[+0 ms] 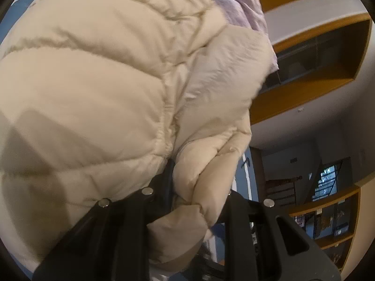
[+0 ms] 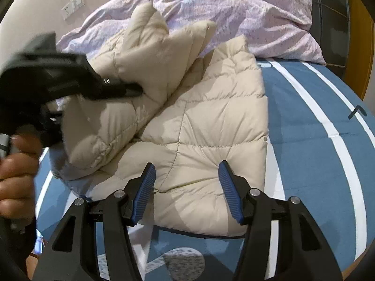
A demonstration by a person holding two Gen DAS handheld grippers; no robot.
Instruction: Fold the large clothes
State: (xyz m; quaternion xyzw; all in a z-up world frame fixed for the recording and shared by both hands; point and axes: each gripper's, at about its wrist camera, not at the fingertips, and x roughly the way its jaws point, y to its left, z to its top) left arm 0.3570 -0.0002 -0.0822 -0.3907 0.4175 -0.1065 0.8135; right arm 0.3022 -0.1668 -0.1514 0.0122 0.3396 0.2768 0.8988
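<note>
- The left gripper (image 2: 137,91) is clamped narrowly on a bunched fold of the cream down jacket (image 2: 211,121), carrying that side of it up and over the part lying flat.
- The right gripper (image 2: 187,194) stands about half open with nothing between its blue pads (image 2: 145,192), hovering over the jacket's near edge.
- The jacket lies on the bed (image 2: 316,140), on a blue sheet with white stripes, with a rumpled lilac duvet (image 2: 234,11) just beyond its far edge.
- Risk: the puffy, slick shell could slide out of the left grip, since only a small bunch is pinched.
- Risk: with the right gripper not pinning the flat part, the lifted side may drag the whole jacket, leaving a crooked fold.
- Trapped air may also spring the fold back open.
</note>
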